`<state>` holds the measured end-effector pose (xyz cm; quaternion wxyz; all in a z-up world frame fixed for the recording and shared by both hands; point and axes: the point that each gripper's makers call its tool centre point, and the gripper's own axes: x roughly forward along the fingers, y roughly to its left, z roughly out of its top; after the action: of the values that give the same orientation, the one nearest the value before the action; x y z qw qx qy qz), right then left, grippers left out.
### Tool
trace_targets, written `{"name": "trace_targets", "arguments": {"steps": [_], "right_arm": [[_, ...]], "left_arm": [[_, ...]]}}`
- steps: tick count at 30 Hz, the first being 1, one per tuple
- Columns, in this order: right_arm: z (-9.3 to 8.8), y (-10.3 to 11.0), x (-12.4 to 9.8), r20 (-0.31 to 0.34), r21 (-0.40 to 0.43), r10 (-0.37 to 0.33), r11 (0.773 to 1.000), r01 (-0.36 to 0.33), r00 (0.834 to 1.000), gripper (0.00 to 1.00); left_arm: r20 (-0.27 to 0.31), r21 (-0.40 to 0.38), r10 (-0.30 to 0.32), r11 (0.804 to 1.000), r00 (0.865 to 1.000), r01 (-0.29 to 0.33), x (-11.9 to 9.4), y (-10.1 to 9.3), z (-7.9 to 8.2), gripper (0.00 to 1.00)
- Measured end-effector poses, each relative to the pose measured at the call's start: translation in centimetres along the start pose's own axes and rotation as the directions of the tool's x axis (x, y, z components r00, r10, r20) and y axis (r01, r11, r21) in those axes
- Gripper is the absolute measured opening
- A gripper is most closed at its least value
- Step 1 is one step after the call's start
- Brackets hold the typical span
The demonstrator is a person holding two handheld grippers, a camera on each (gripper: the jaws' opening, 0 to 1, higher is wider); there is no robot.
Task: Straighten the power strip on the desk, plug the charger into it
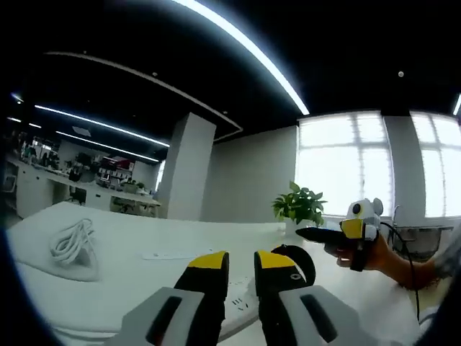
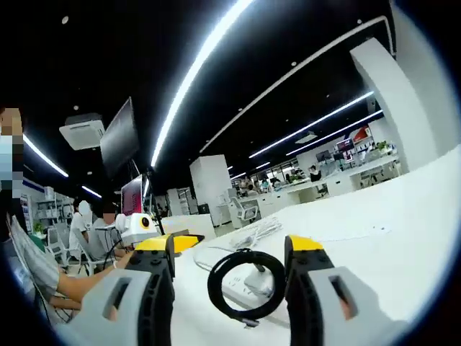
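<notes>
The white power strip (image 1: 241, 301) lies on the white desk (image 1: 144, 288), just beyond my left gripper (image 1: 241, 261), whose yellow-tipped jaws stand a narrow gap apart with nothing between them. A black coiled charger cable (image 1: 297, 261) rests at the strip's right end. In the right gripper view the same black coil (image 2: 241, 290) loops over the white strip (image 2: 248, 282), beyond my right gripper (image 2: 234, 249), which is wide open and empty. A hand holds the right gripper (image 1: 317, 234) above the desk to the right in the left gripper view. The left gripper (image 2: 155, 241) shows to the left in the right gripper view.
A white coiled cable (image 1: 72, 245) lies on the desk at the far left, also visible as the white coil (image 2: 253, 232) behind the strip. A potted plant (image 1: 299, 205) stands at the far edge by the windows. People sit at left (image 2: 94, 238).
</notes>
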<state>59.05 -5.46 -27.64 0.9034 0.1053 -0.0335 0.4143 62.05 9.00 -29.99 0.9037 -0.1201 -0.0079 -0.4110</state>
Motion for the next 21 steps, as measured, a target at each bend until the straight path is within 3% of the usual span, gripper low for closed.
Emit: {"name": "trace_targets", "arguments": {"steps": [7,12,14,21], "right_arm": [[-1.1,-2.4,0.2,-0.106,-0.217,0.017,0.975,-0.04,0.994,0.68],[-1.6,-3.3,1.1,-0.146,-0.232,0.064,0.968,-0.097,0.987,0.68],[-1.9,-3.6,1.4,-0.166,-0.256,0.068,0.96,-0.11,0.984,0.68],[-3.2,-4.6,2.7,-0.256,-0.325,0.071,0.933,-0.155,0.964,0.69]], "left_arm": [[-0.071,0.101,0.076,0.993,0.995,-0.068,0.0,0.8,-1.2,0.34],[-0.106,0.102,0.092,0.991,0.99,-0.081,0.1,0.9,-2.1,0.42],[-0.112,0.098,0.116,0.99,0.987,-0.105,0.0,1.4,-2.3,0.5],[-0.104,0.13,0.182,0.977,0.978,-0.168,-0.4,2.8,-2.0,0.66]]}}
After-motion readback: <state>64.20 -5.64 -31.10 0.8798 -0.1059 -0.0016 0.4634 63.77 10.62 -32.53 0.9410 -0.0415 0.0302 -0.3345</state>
